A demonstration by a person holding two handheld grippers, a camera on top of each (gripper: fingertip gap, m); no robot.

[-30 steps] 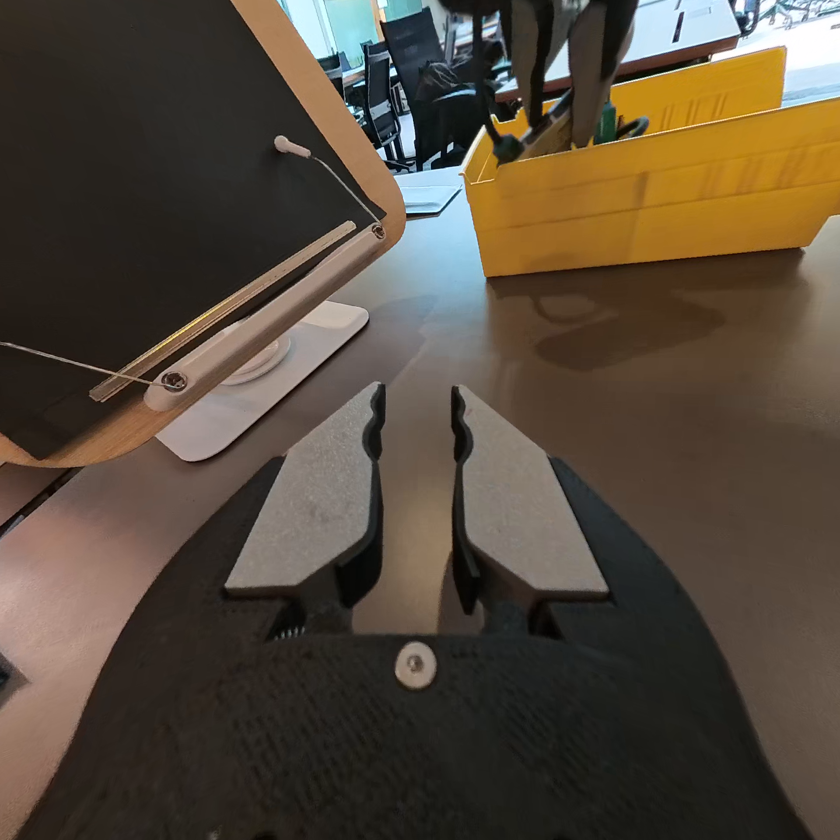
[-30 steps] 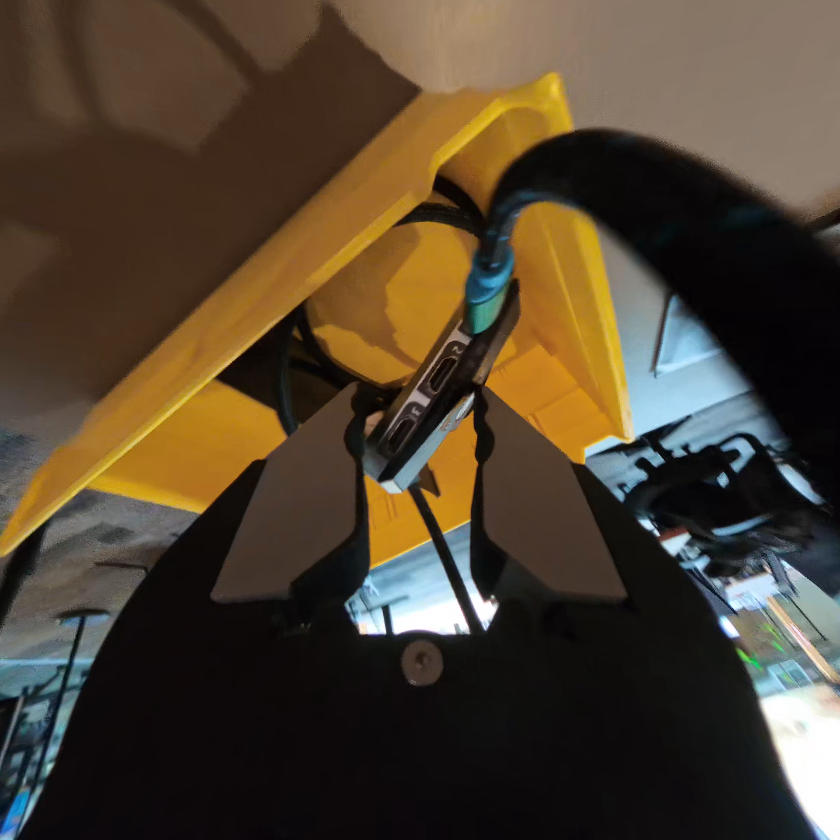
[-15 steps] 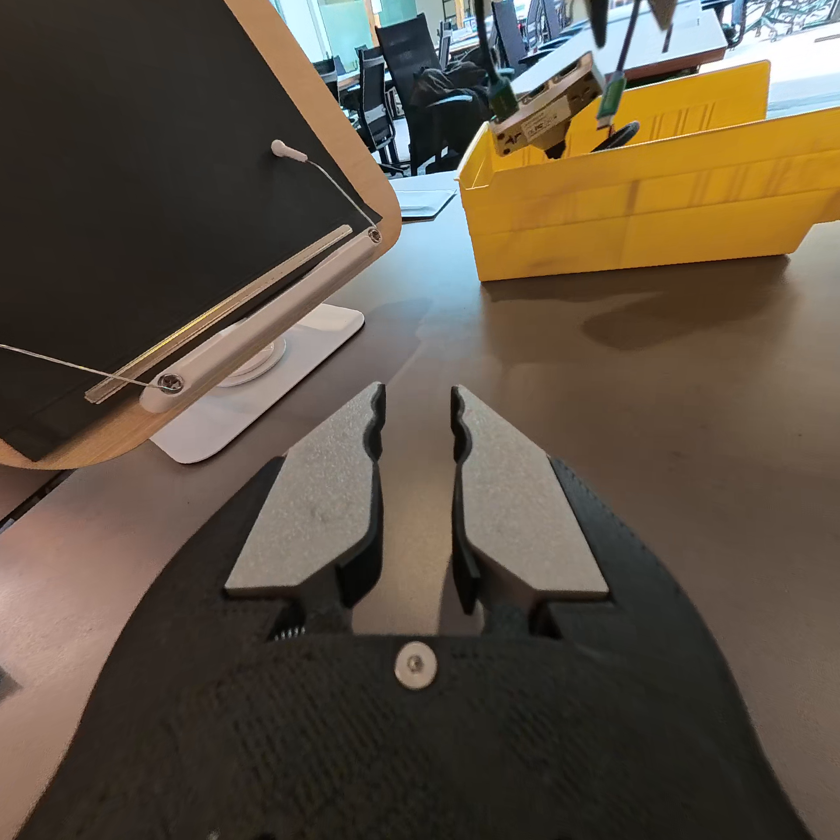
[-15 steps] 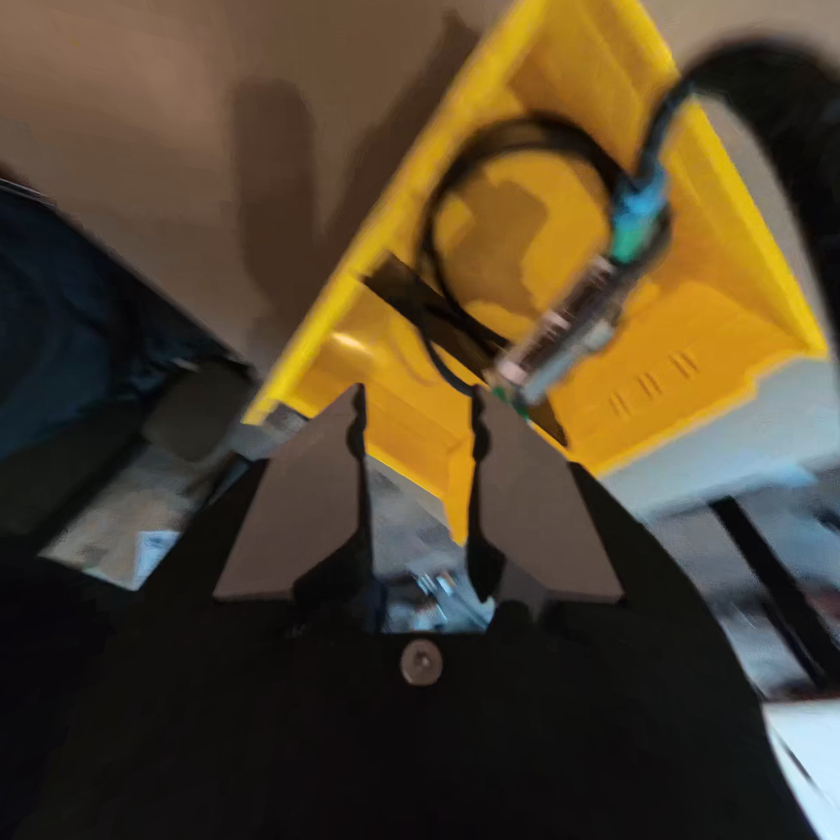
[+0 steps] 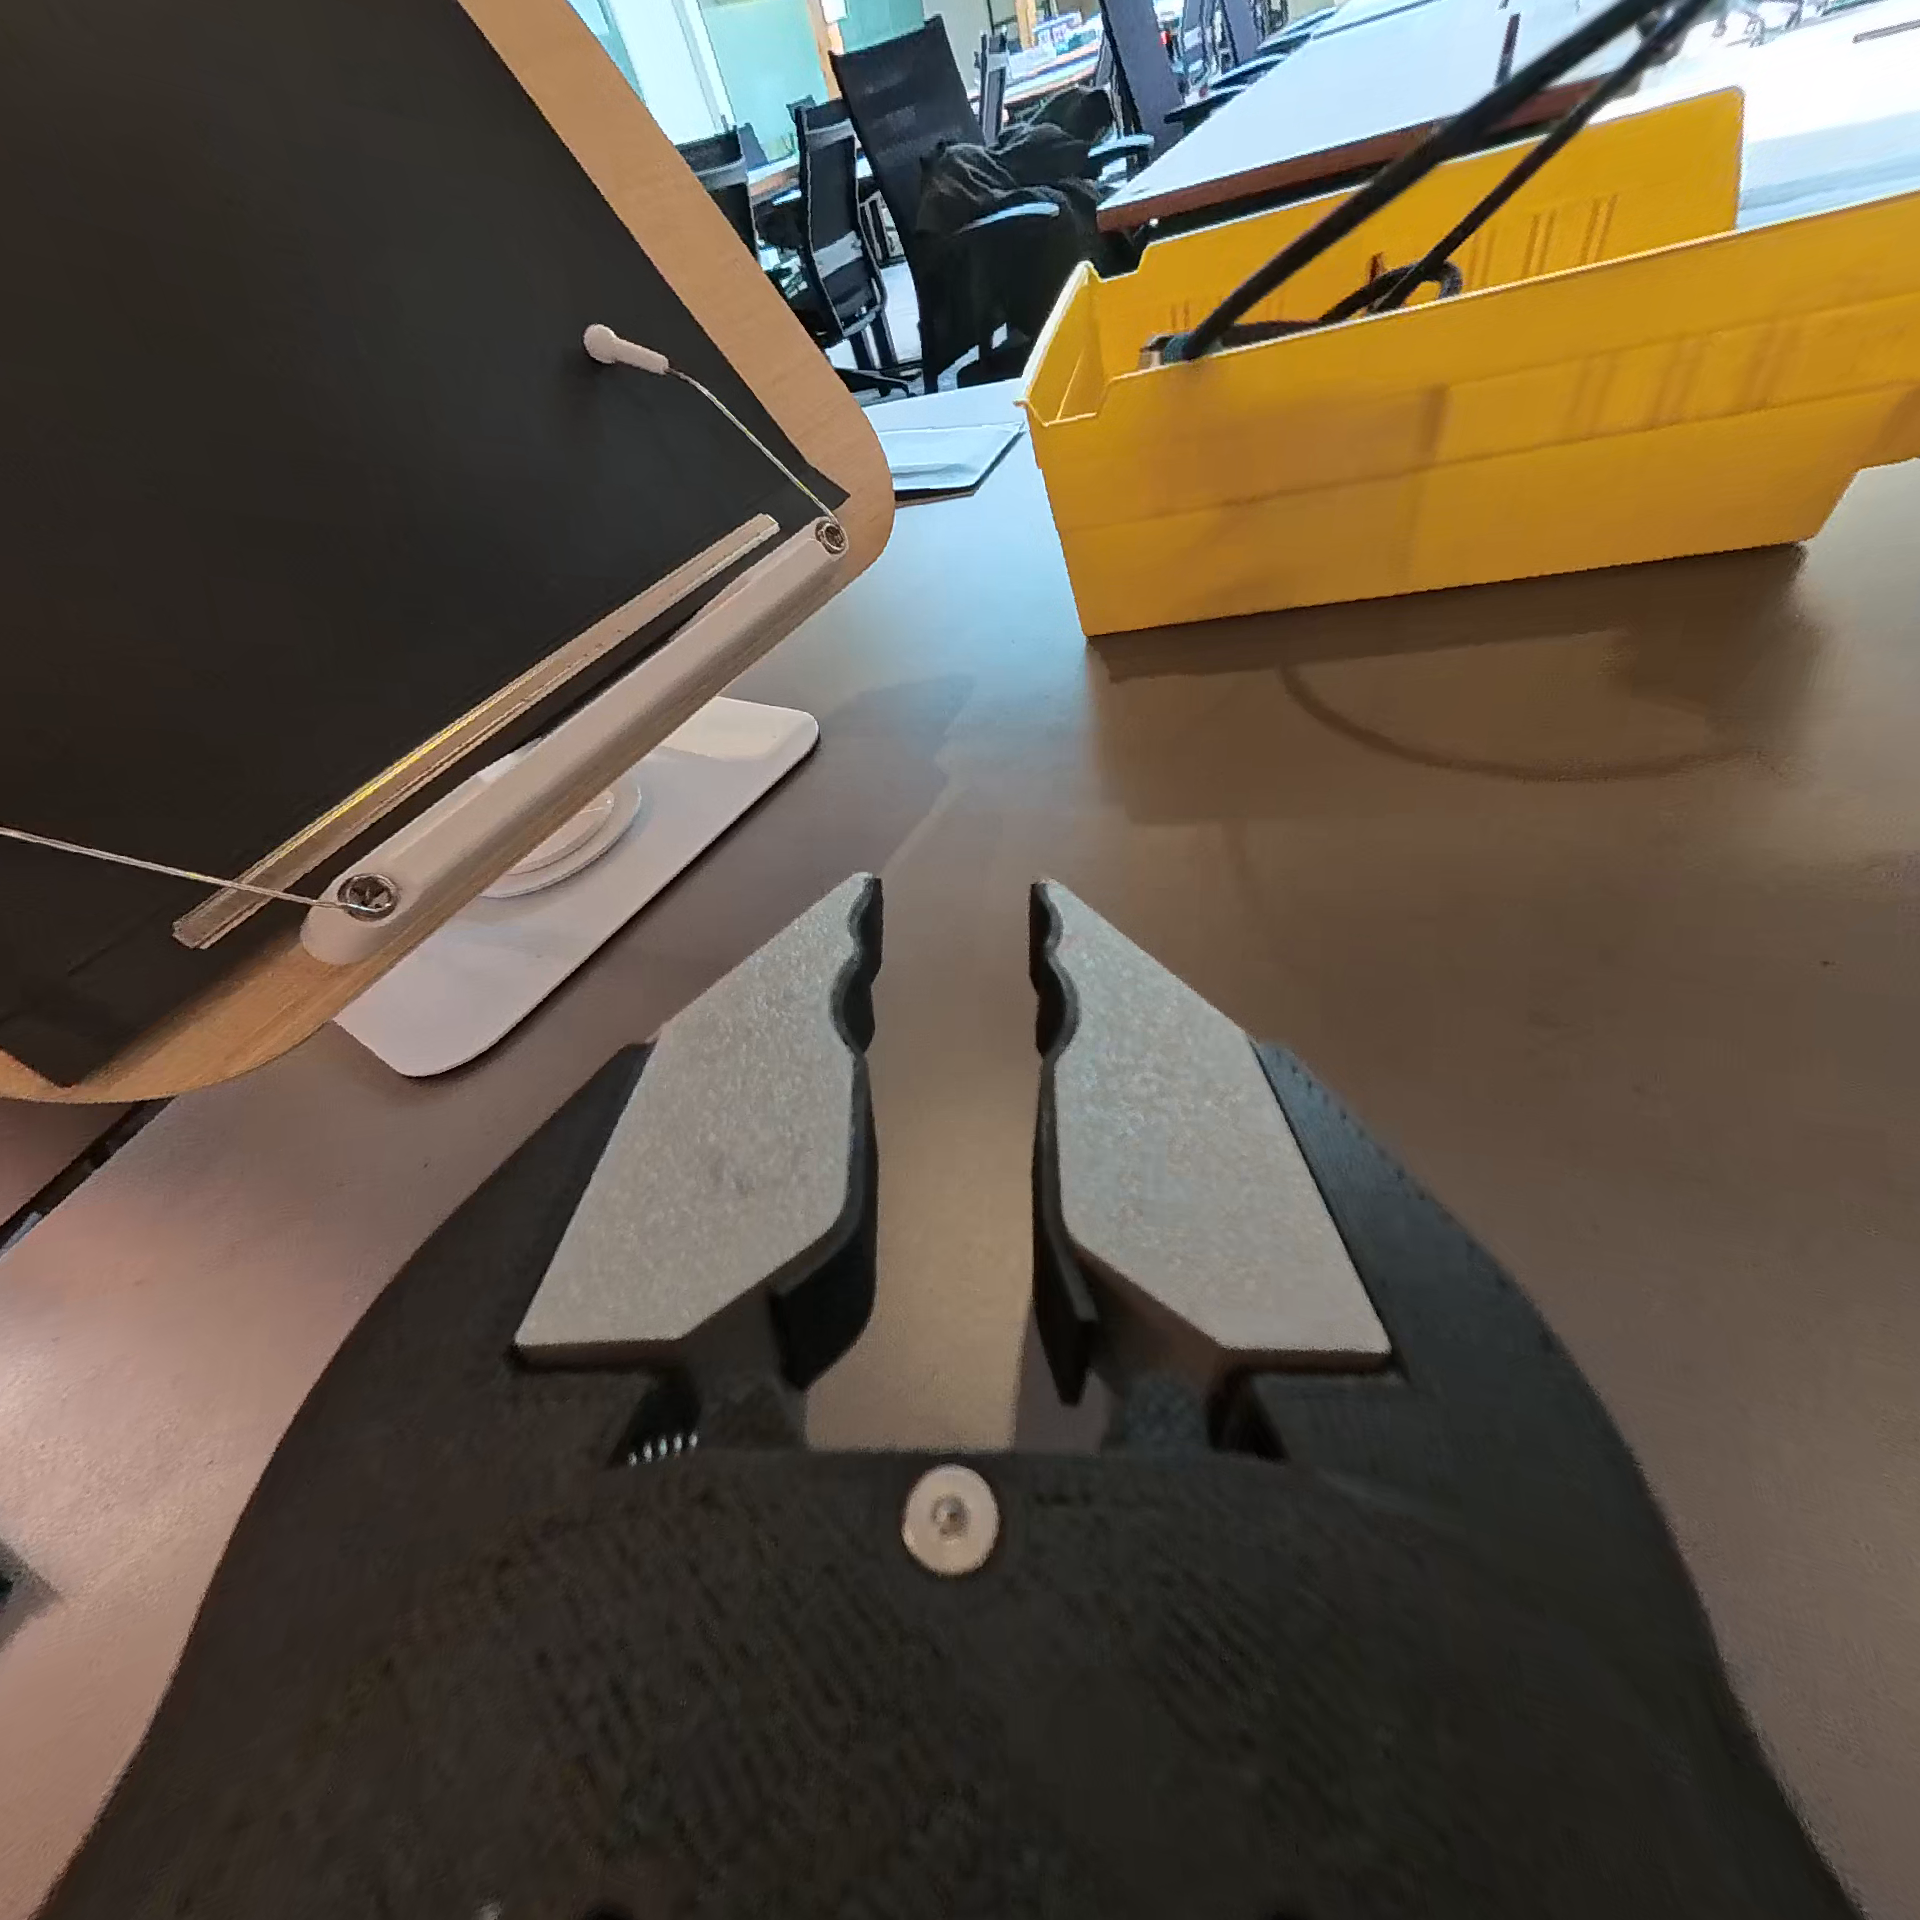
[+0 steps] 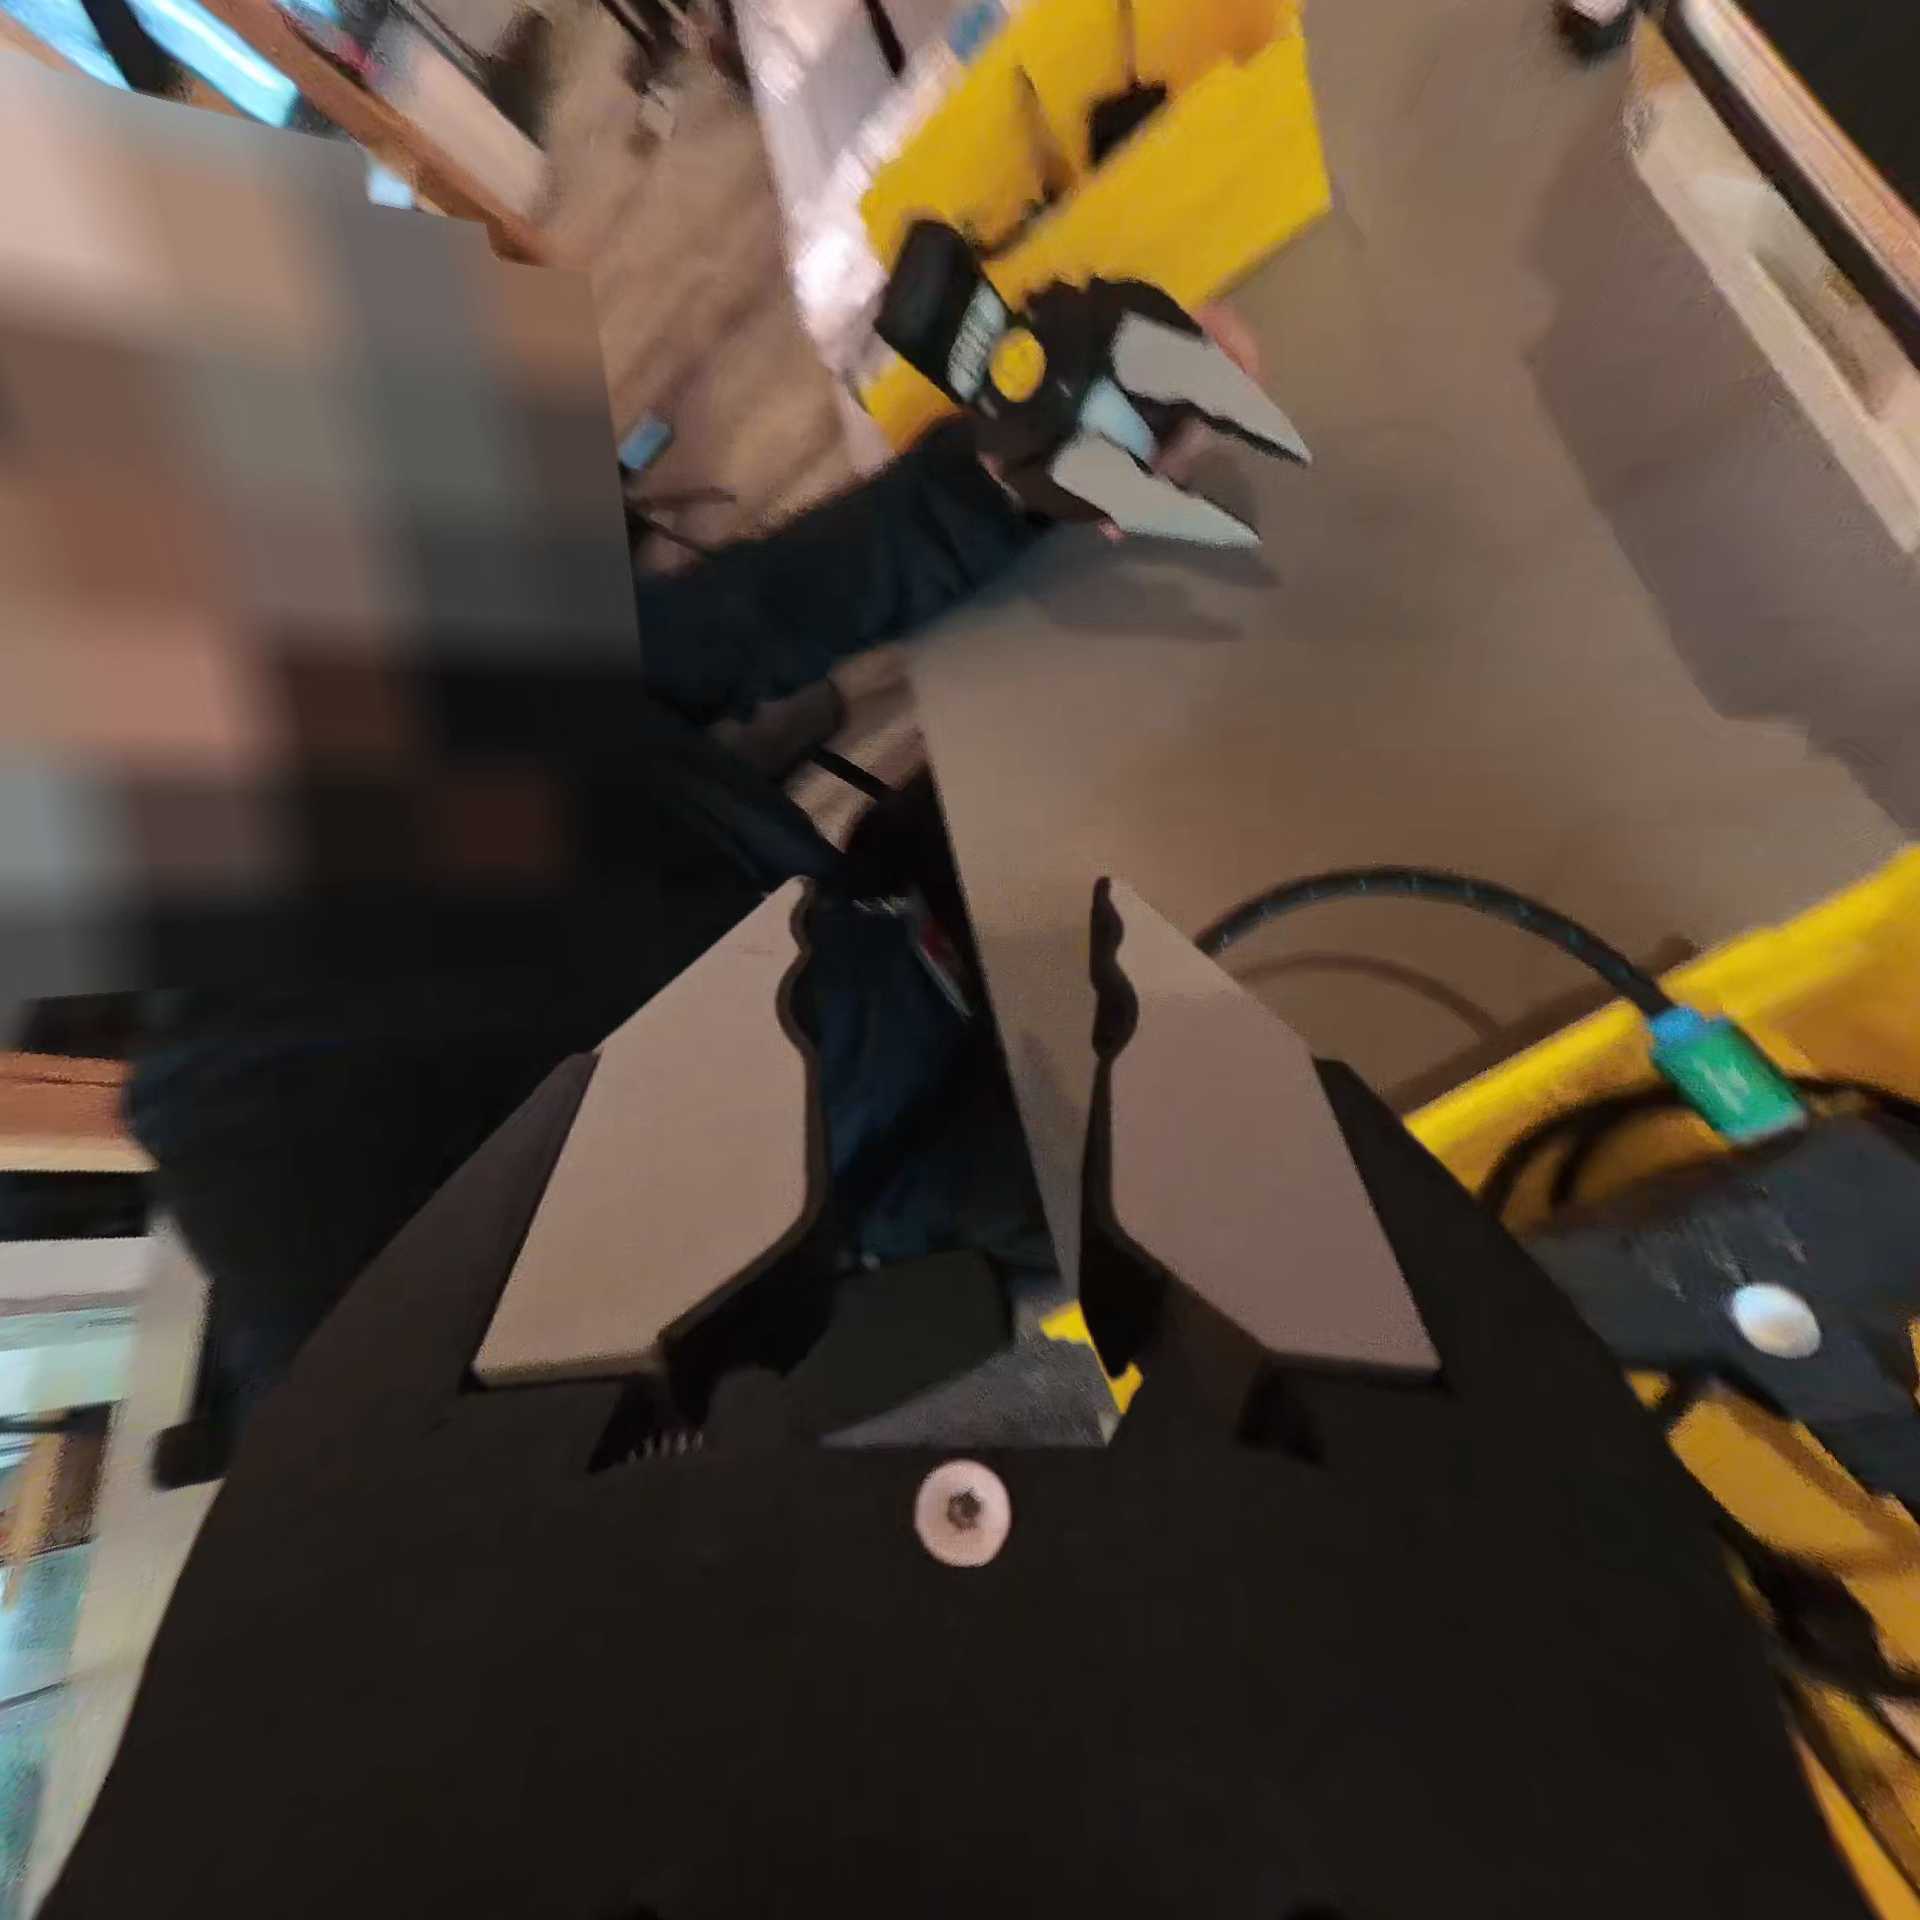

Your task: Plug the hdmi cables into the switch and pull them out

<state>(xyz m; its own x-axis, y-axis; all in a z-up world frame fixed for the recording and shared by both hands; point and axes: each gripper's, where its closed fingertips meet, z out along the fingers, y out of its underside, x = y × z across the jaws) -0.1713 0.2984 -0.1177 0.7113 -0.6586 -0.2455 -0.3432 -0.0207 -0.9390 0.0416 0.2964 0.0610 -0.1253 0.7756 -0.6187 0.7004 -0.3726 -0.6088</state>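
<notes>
My left tool (image 5: 954,940) sits low over the brown bench (image 5: 1455,935), fingers spread with a gap between them and nothing in it. Taking the yellow bin (image 5: 1455,447) as the landmark: it stands on the bench ahead and to the right of that tool, well apart from it, and two black HDMI cables (image 5: 1382,197) run taut from inside the bin up and out of the top right of the left wrist view. Left of the bin there's a tilted wood-edged board with a black face (image 5: 312,416) on a white base (image 5: 582,831); behind the bin are black office chairs (image 5: 894,156). My right tool (image 6: 951,914) is up beside the bin's edge, fingers also spread and holding nothing. The right wrist view is pretty blurry, but just right of that tool I can make out a cable's teal-green plug (image 6: 1725,1081) sitting right at a dark block, which I take to be the switch (image 6: 1745,1278), over the bin. Can't tell if it's fully seated.
</notes>
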